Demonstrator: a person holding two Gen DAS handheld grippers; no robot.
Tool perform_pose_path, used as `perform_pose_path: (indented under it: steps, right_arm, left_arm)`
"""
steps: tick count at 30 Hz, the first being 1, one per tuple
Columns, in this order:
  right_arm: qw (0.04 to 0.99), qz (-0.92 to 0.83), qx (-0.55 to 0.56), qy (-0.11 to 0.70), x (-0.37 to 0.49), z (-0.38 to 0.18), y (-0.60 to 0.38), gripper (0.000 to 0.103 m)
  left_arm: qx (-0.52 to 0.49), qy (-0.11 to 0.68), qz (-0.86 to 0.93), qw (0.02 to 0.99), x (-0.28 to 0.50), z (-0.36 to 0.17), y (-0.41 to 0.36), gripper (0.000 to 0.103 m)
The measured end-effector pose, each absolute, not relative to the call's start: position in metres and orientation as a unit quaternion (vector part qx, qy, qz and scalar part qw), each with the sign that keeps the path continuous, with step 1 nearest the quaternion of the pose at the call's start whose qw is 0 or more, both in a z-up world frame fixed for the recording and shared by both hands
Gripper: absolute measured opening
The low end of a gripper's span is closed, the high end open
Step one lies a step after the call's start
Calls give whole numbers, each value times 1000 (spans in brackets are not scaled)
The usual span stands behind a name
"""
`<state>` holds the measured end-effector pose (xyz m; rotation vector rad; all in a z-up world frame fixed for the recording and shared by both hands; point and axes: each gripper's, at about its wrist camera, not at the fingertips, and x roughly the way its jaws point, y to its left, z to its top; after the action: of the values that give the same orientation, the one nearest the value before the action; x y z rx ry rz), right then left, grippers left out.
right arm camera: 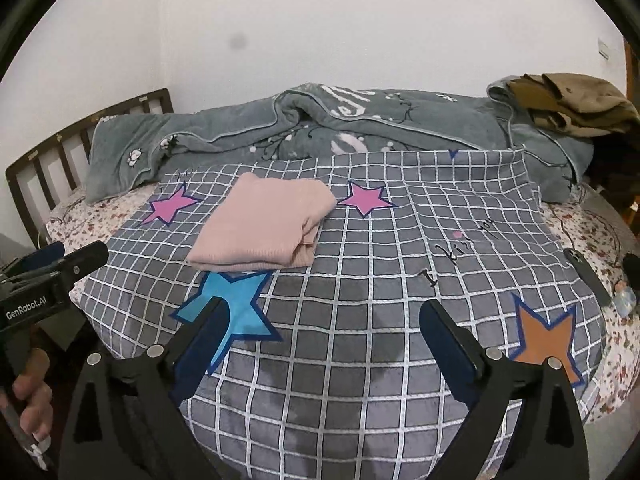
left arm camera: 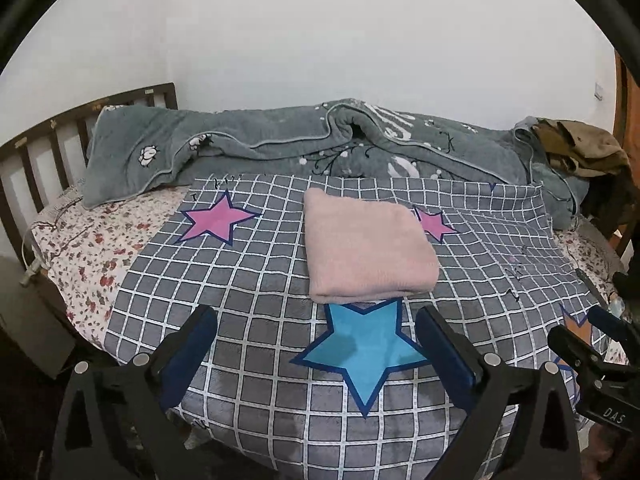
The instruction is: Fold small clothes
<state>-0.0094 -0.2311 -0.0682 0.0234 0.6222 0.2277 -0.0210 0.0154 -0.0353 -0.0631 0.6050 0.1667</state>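
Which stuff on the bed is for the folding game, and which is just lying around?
For the folding:
- pink garment, already folded
- left gripper, open, holding nothing
- right gripper, open, holding nothing

Just lying about:
- checked blanket with stars underneath
- grey quilt bunched at the back
- brown clothes on the quilt
- dark phone by the bed edge
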Motion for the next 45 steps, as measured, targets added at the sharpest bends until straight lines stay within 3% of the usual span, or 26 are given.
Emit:
perform_pose_path:
  steps: [45]
  right_arm:
    - [949,108,30,295,-9,-48,-237,95]
  left_arm:
    - [-18,293,81,952,-23,-27,11,100]
